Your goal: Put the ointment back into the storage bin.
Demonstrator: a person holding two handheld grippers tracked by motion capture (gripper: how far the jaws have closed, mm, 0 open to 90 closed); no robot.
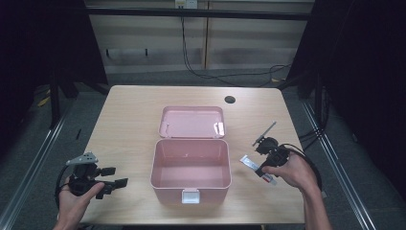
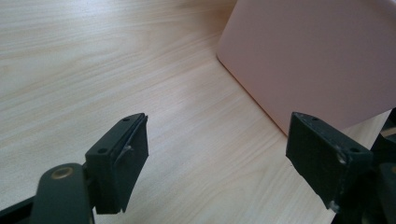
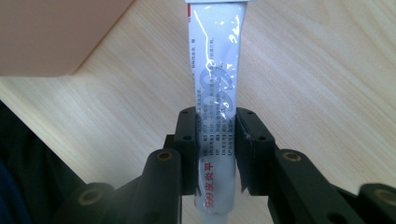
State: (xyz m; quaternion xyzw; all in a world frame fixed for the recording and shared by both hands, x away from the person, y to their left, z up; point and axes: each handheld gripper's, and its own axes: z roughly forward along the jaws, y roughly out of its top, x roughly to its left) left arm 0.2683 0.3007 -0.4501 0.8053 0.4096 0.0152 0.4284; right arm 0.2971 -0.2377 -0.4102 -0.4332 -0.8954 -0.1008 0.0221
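Pink box point(image 1: 190, 168), one; tube point(image 3: 215, 84), one

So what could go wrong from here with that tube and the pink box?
1. The right gripper pinches the white tube near one end, so the long free end may swing or slip on the way over.
2. The tube could catch the pink box on its near wall instead of dropping inside.
3. The left gripper hangs open beside the box and could nudge it.
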